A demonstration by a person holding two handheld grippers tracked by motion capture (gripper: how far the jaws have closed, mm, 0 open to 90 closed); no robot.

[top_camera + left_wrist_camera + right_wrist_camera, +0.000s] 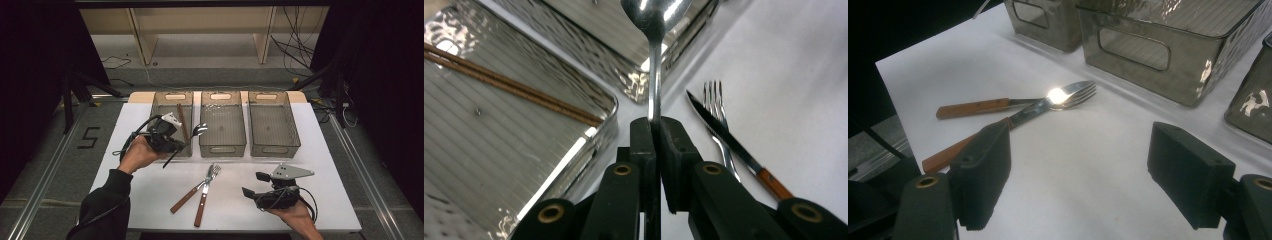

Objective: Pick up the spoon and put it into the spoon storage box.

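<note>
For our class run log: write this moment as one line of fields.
left gripper: shut on spoon | spoon: held near left bin | right gripper: open, holds nothing | fork, knife: crossed on table

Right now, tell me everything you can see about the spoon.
The spoon looks like shiny polished metal, with a rounded bowl and a slim, straight stem. The left gripper is shut on the stem, so the bowl sticks out past the black jaws and catches bright reflections. In the high view it is held off the table, its bowl near the gap between the left bin and the middle bin. Nothing but the gripper seems to touch it. The handle end runs back between the jaws.
</note>
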